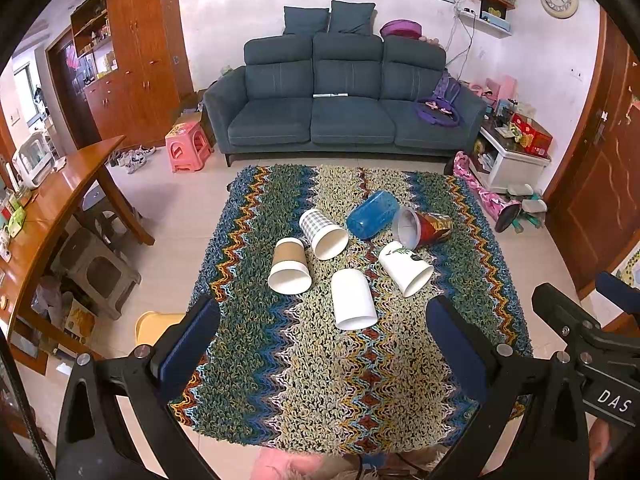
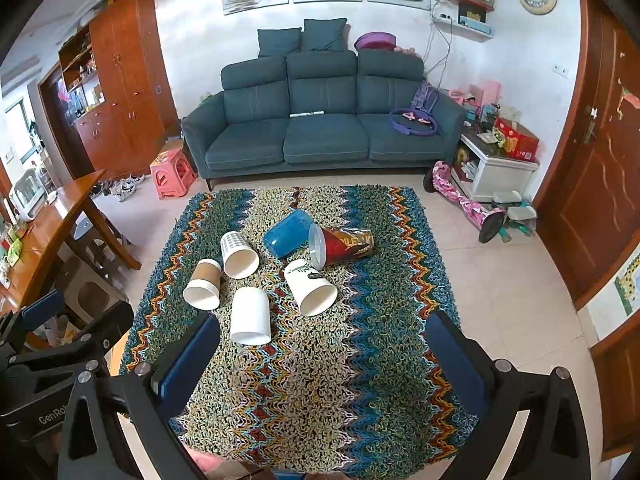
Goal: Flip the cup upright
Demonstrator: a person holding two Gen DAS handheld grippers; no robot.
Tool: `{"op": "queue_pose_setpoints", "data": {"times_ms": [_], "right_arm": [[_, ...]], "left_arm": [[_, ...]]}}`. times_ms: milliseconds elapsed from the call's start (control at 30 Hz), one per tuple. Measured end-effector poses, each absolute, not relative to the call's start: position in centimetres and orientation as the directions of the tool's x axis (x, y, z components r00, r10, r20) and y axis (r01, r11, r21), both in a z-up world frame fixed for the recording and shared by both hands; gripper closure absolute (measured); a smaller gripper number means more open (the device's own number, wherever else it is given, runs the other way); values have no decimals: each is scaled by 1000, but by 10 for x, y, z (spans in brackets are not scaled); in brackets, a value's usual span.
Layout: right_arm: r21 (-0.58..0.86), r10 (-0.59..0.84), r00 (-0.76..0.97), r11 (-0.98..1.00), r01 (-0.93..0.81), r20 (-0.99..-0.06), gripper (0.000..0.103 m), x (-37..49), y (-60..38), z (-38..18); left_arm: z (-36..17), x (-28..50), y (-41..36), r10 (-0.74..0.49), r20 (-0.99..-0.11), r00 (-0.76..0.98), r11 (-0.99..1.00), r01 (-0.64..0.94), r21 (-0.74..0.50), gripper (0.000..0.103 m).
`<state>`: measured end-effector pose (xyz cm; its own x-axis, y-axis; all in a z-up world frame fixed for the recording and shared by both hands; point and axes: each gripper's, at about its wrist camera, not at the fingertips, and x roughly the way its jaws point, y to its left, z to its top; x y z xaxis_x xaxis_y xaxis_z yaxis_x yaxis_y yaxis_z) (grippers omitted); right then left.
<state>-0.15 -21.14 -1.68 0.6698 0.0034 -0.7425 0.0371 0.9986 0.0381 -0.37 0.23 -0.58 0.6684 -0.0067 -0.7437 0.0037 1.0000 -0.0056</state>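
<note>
Six cups [image 1: 353, 299] lie mid-rug [image 1: 460, 380], edges free.

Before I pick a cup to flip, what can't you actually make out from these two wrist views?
- Blue plastic cup: its mouth faces away in both views, so I cannot tell what is inside.
- Red printed cup: lettering partly wraps out of sight in the right wrist view.
- Zigzag woven cloth: near edge cut off by the frame bottom and both open tools, left and right.
</note>
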Motion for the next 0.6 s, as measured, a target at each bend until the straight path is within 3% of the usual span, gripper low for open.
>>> {"op": "queue_pose_setpoints", "data": {"times_ms": [600], "right_arm": [[32, -7, 658, 998, 47, -753, 0, 6, -216, -39]], "left_arm": [[-36, 1, -7, -8, -761, 649, 1000, 8, -3, 0]]}}
